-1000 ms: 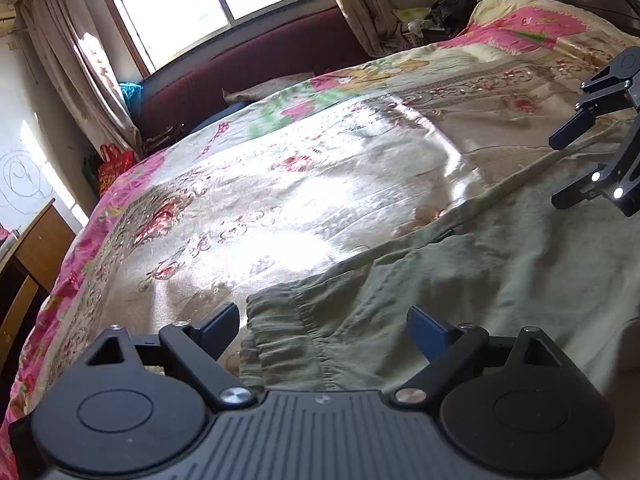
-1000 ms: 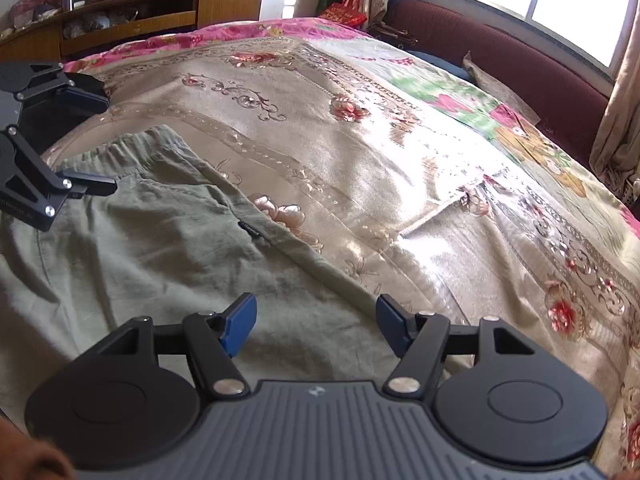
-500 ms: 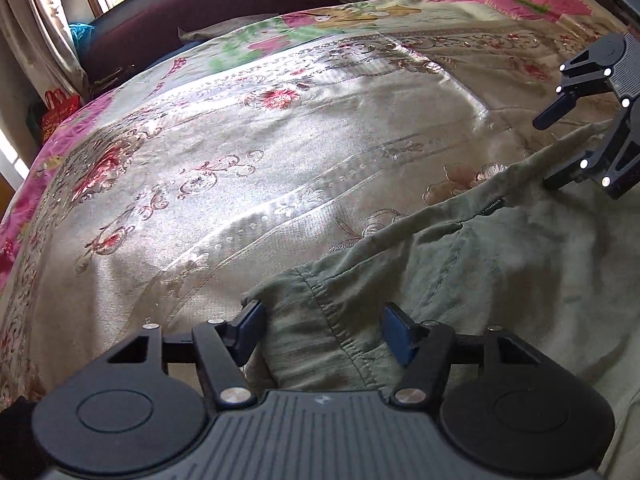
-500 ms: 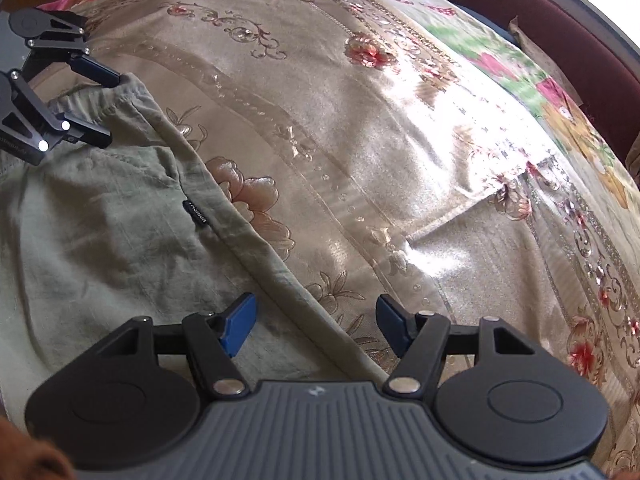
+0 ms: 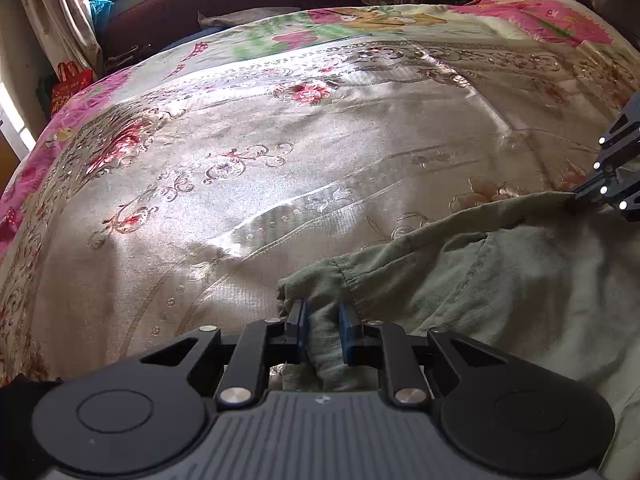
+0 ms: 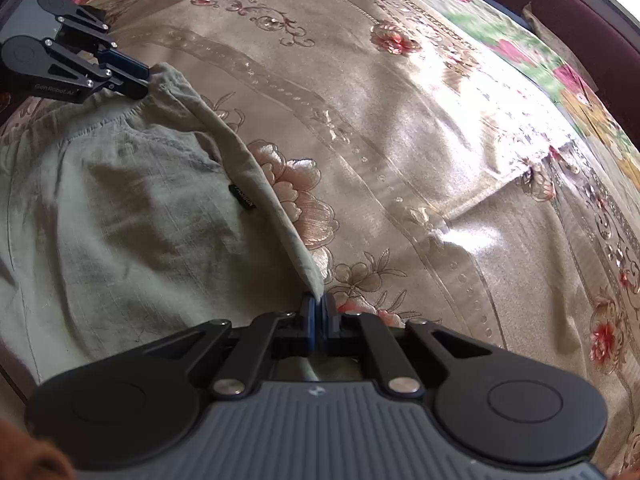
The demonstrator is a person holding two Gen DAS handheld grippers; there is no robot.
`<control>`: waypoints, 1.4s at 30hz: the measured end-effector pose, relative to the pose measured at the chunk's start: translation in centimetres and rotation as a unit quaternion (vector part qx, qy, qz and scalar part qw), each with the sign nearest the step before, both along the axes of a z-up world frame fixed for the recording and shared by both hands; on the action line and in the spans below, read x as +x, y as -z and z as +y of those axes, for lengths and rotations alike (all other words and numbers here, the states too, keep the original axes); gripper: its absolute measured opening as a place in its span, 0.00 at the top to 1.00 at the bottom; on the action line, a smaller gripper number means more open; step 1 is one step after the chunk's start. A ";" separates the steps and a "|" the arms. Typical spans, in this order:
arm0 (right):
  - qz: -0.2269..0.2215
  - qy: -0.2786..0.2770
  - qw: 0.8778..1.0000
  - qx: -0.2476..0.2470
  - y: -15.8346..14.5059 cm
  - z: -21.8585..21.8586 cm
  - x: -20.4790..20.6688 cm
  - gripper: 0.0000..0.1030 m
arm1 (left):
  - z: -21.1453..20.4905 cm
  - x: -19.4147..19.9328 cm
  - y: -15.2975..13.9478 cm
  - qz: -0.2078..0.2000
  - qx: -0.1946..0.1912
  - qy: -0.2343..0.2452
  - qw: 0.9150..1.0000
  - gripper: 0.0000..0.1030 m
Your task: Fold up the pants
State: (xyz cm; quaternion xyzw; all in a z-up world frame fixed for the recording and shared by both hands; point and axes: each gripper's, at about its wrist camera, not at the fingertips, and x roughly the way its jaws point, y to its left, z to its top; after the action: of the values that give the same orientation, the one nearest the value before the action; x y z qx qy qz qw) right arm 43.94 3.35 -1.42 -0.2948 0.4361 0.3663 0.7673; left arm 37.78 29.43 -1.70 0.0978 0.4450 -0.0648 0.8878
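Pants: olive-green pants [image 5: 500, 280] are spread on the bed, toward its near edge, with the gathered waistband lifted off the bedspread.
Left tool: the left tool [image 5: 322, 326] is closed on a bunched fold of the waistband corner, cloth being pinched between its blue pads.
Right tool: the right tool [image 6: 318, 312] is clamped on the thin side edge of the pants, a taut ridge of fabric being drawn from it toward the waistband.
Left wrist view only: a pocket opening and the hem seam of the waistband are shown close up; the right tool [image 5: 612, 184] is seen at the right border, meeting the fabric edge.
Right wrist view only: a small black label [image 6: 242, 198] on the side seam is shown, and the left tool [image 6: 136, 78] is seen from the side, gripping the waistband corner.
Bed: a shiny beige bedspread [image 5: 280, 168] with red floral embroidery and a pink border is laid over it.
Room: a dark maroon sofa [image 5: 224, 4] is placed beyond the far edge of the bed, with curtains [image 5: 64, 12] and a red bag [image 5: 70, 80] at the left.
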 end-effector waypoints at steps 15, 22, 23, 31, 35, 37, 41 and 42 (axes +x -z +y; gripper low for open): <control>0.005 0.011 1.000 -0.014 0.8 0.7 0.1 0.97 | -1.4 2.1 1.0 0.022 0.001 0.025 0.999 0.65; -0.046 0.031 0.998 0.030 -6.2 -0.7 -2.7 0.98 | -2.0 -0.4 -3.4 -0.026 0.010 0.031 0.999 0.70; -0.052 0.035 0.997 0.046 -8.0 -1.3 -3.6 0.98 | -1.6 -1.4 -4.7 -0.041 0.001 0.027 0.999 0.70; -0.115 -0.019 0.988 0.098 -18.0 -3.0 -19.9 0.98 | 0.3 -16.9 -13.2 -0.139 -0.047 0.018 0.989 0.70; 0.018 -0.026 0.995 0.098 -12.0 -2.2 -27.4 0.98 | 0.5 -23.9 -9.6 -0.102 -0.055 -0.014 0.993 0.70; 0.072 -0.020 0.994 0.083 -7.2 -1.4 -29.4 0.98 | 0.5 -25.8 -6.0 -0.068 -0.044 -0.035 0.996 0.70; 0.089 -0.018 0.995 0.050 -0.7 0.1 -31.4 0.97 | -1.0 -28.3 -1.3 -0.046 -0.007 -0.034 0.998 0.70; 0.078 -0.026 0.996 0.043 -0.2 0.2 -31.7 0.97 | -1.7 -28.8 -1.1 -0.055 0.013 -0.024 0.998 0.70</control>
State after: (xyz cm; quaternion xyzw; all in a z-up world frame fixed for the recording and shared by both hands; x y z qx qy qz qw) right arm 12.25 3.56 -1.21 -0.2432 0.4703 0.4266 0.7333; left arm 9.03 27.78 -0.63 0.1023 0.3984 -0.0326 0.9109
